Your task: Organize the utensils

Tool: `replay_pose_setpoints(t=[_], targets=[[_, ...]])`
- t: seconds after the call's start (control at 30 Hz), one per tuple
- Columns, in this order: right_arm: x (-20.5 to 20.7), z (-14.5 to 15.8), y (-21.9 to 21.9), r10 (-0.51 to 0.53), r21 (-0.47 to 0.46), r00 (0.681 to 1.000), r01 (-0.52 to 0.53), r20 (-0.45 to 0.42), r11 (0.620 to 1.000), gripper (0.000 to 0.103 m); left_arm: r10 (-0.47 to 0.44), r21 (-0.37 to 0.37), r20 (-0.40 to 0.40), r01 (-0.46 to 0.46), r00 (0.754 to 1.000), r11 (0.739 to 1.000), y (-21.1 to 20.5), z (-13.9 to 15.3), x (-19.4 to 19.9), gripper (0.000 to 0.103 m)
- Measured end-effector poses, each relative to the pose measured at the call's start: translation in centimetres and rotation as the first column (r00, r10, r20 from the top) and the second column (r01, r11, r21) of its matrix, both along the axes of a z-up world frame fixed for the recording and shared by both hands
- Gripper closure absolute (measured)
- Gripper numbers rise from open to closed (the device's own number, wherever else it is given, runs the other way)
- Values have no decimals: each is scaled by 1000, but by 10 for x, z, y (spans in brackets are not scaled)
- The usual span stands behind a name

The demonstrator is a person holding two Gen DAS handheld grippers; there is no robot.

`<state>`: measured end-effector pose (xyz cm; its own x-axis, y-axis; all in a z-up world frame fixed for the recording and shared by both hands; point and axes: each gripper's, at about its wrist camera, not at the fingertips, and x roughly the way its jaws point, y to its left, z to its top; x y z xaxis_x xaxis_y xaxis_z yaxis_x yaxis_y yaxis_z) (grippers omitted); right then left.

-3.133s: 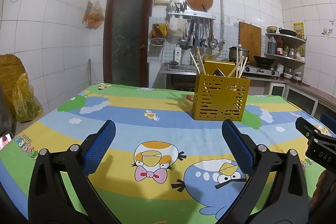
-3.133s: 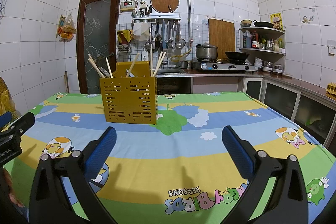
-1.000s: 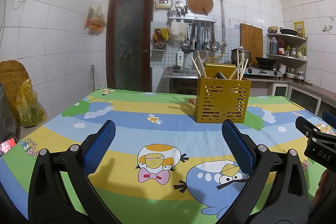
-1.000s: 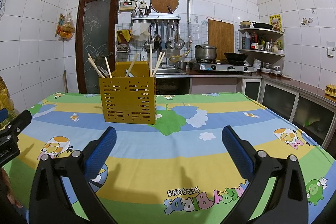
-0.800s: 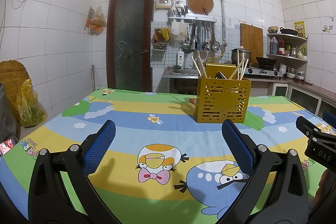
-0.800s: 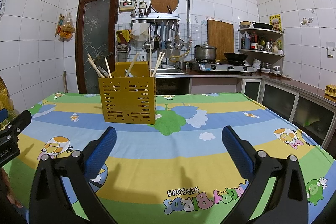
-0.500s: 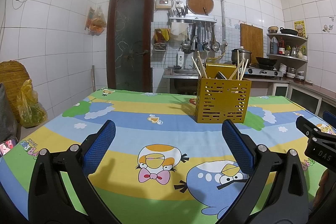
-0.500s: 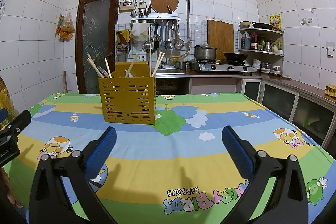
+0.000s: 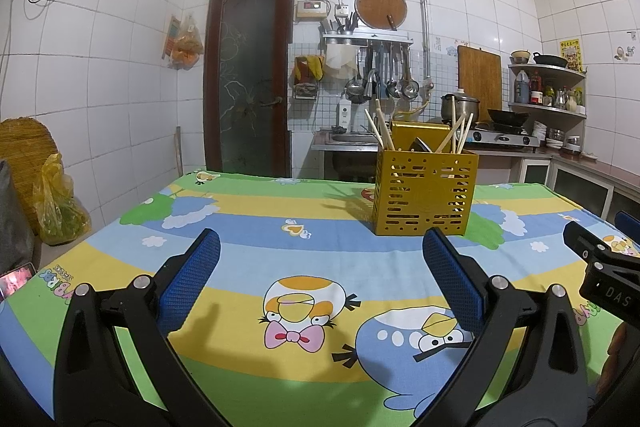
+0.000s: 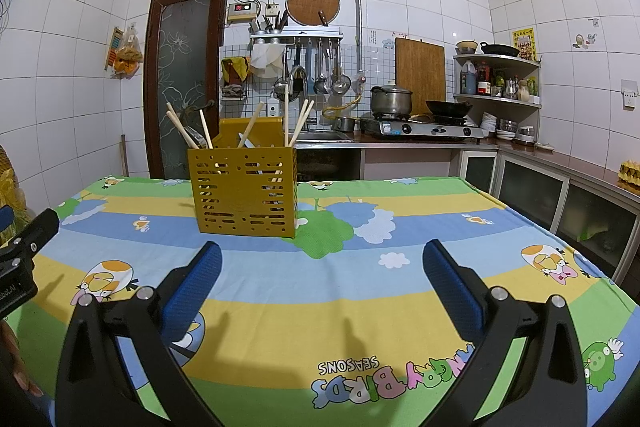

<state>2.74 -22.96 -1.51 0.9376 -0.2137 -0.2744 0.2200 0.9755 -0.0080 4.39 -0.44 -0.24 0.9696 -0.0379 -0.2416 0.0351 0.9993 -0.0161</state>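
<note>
A yellow perforated utensil holder (image 9: 425, 194) stands upright on the cartoon tablecloth (image 9: 280, 227), with several wooden chopsticks (image 9: 376, 129) and a dark utensil sticking out of it. It also shows in the right wrist view (image 10: 245, 191) with its chopsticks (image 10: 256, 123). My left gripper (image 9: 320, 251) is open and empty, held low over the near part of the table, well short of the holder. My right gripper (image 10: 320, 253) is open and empty, also short of the holder, which stands to its front left.
The right gripper's body (image 9: 600, 275) shows at the right edge of the left wrist view; the left gripper's body (image 10: 24, 251) shows at the left edge of the right wrist view. Behind the table are a sink counter (image 10: 320, 137), a stove with pots (image 10: 424, 127) and a door (image 9: 248, 79).
Both grippers stay open and empty. Over three seconds the views have tilted slightly upward and eased back a little; the holder has not moved.
</note>
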Motion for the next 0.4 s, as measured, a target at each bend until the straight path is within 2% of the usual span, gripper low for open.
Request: replay_pose_setpoints(t=[0.4], targets=[[-1, 4, -3, -4, 1, 1000, 4, 0, 1000, 5, 4, 3, 2, -4, 1000, 1000, 1, 2, 2, 5]])
